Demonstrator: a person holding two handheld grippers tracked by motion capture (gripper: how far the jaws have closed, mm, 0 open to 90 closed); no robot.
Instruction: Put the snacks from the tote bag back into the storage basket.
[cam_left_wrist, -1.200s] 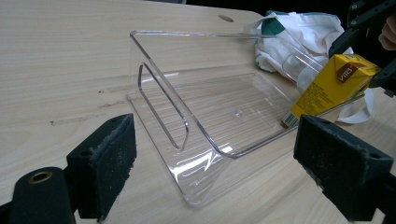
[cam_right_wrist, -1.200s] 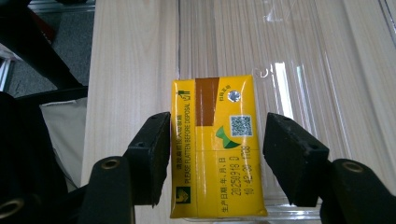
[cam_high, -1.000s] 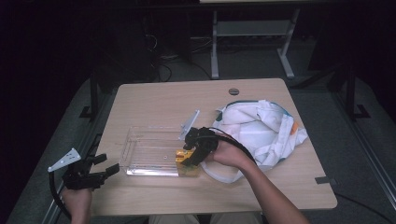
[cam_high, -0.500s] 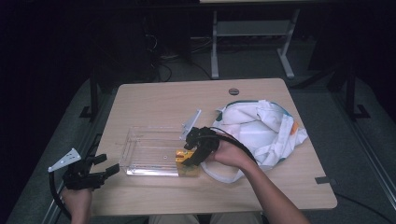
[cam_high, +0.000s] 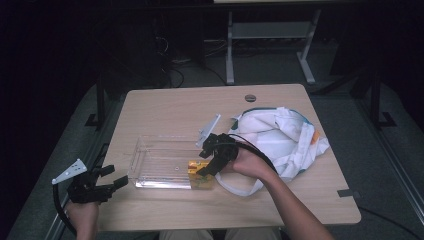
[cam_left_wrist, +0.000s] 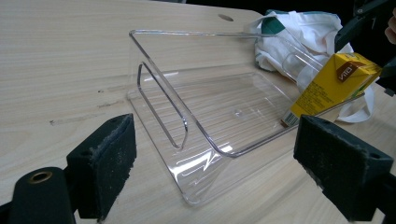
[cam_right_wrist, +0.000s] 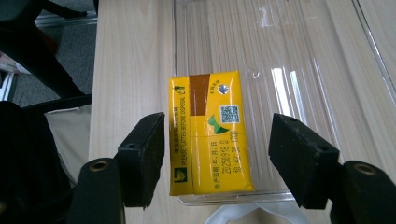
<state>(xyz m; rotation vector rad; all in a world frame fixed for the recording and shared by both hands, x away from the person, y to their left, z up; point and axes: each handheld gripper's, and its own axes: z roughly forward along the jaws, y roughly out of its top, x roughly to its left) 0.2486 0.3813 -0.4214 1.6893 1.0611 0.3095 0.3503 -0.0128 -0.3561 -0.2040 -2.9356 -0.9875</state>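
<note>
Now the yellow drink carton (cam_right_wrist: 210, 135) lies flat at the near right end of the clear ribbed plastic tray (cam_high: 150, 165), its long axis along the right gripper's (cam_right_wrist: 217, 154) reach, brown top pointing away. That gripper's padded jaws gape either side, not touching. Left gripper (cam_left_wrist: 215, 168) is spread wide, empty, off the table's (cam_high: 165, 105) left corner.

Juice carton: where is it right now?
In the high view the yellow juice carton sits at the right end of the clear tray, beside the white bag. The right tool straddles it with open jaws, not touching.
</note>
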